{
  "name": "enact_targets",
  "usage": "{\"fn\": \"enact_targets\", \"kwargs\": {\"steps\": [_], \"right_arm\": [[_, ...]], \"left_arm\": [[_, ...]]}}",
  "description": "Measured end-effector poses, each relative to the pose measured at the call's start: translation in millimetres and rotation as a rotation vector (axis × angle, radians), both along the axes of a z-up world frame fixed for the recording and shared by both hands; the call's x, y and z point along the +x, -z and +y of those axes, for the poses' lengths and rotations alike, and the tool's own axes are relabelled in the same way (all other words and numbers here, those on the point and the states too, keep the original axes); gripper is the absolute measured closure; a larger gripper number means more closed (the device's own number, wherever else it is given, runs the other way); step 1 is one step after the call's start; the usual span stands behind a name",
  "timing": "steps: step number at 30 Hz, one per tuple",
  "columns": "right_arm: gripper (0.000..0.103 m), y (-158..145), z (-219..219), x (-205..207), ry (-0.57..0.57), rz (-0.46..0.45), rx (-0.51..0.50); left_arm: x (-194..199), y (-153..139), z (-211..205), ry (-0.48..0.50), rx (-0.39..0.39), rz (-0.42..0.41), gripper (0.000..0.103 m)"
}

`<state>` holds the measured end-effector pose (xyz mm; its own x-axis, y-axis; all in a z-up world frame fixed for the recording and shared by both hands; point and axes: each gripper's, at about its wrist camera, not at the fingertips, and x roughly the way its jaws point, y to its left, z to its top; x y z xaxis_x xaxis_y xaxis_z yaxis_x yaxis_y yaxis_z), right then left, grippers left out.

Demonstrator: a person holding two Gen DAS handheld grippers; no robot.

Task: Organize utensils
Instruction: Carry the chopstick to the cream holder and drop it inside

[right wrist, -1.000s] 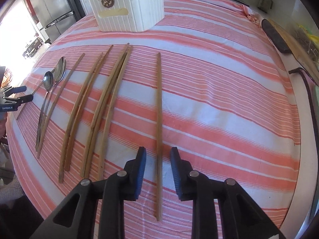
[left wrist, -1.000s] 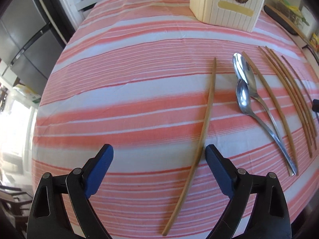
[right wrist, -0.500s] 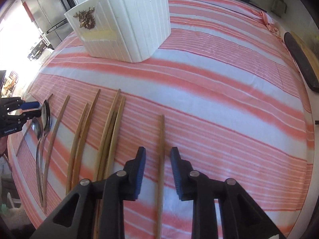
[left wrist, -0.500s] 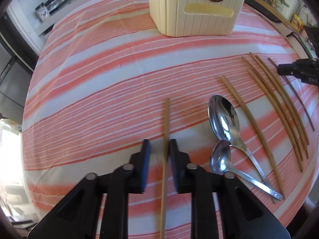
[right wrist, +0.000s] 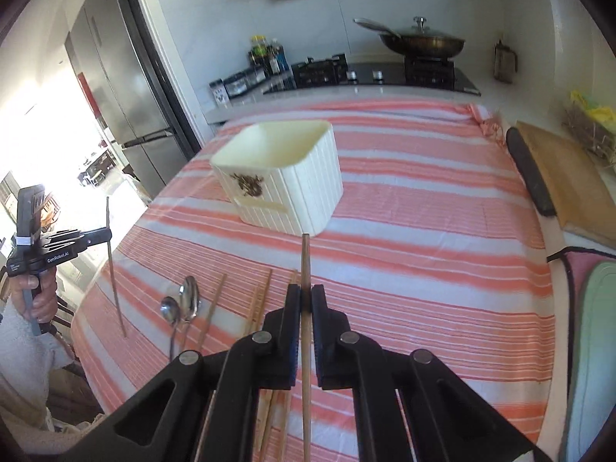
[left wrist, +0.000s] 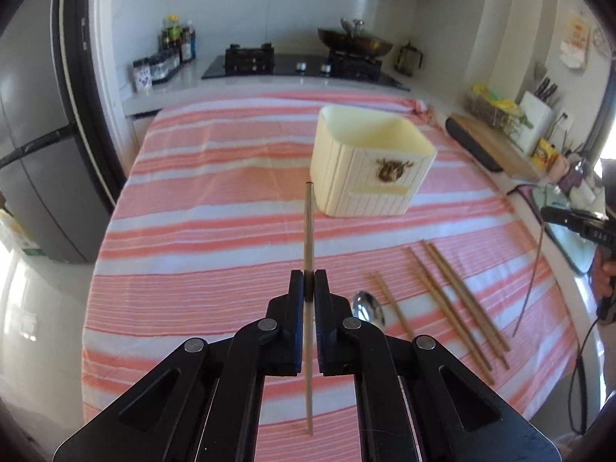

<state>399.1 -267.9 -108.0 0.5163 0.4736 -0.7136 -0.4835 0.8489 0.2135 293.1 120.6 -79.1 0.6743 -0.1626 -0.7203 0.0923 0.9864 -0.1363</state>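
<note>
My left gripper point(left wrist: 308, 287) is shut on a wooden chopstick point(left wrist: 308, 227), held above the striped tablecloth and pointing toward the cream utensil holder point(left wrist: 369, 165). My right gripper point(right wrist: 306, 298) is shut on another wooden chopstick point(right wrist: 305, 261), also lifted, pointing at the holder point(right wrist: 281, 177). Several chopsticks point(left wrist: 450, 292) and a spoon point(left wrist: 367, 308) lie on the cloth to the left gripper's right. In the right wrist view two spoons point(right wrist: 184, 300) and chopsticks point(right wrist: 260, 300) lie to the left, and the left gripper point(right wrist: 106, 236) shows at far left.
The table wears a pink striped cloth point(left wrist: 215, 200). A cutting board point(right wrist: 569, 181) lies along the right edge. A stove with a pan point(left wrist: 354, 42) and a counter with jars point(left wrist: 169, 57) stand behind. A fridge point(left wrist: 34, 146) stands at left.
Both grippers have lifted their chopsticks off the cloth and tilted up, so the views now face the holder and the kitchen. A second ago the left gripper was open.
</note>
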Motion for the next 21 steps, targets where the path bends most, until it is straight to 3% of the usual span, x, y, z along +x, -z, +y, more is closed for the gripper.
{"fn": "enact_targets", "kwargs": {"steps": [6,16,19,21], "right_arm": [[0.097,-52.8,-7.0,-32.7,0.017,-0.159,0.021],[0.097,-157.0,29.8,34.3,0.076,-0.463,0.126],[0.097,-166.5,50.3,59.9,0.088,-0.550,0.182],[0.097,-159.6,67.0,77.9,0.100,-0.574,0.187]], "left_arm": [[-6.1,-43.0,3.9,-0.025,-0.064,-0.092,0.100],[67.6,-163.5,-6.5,-0.105,-0.126,-0.351,0.100],[103.7,-167.9,-25.4,-0.140,-0.095,-0.385,0.100],[128.3,-156.4,-35.8,-0.154,-0.074,-0.361,0.100]]}}
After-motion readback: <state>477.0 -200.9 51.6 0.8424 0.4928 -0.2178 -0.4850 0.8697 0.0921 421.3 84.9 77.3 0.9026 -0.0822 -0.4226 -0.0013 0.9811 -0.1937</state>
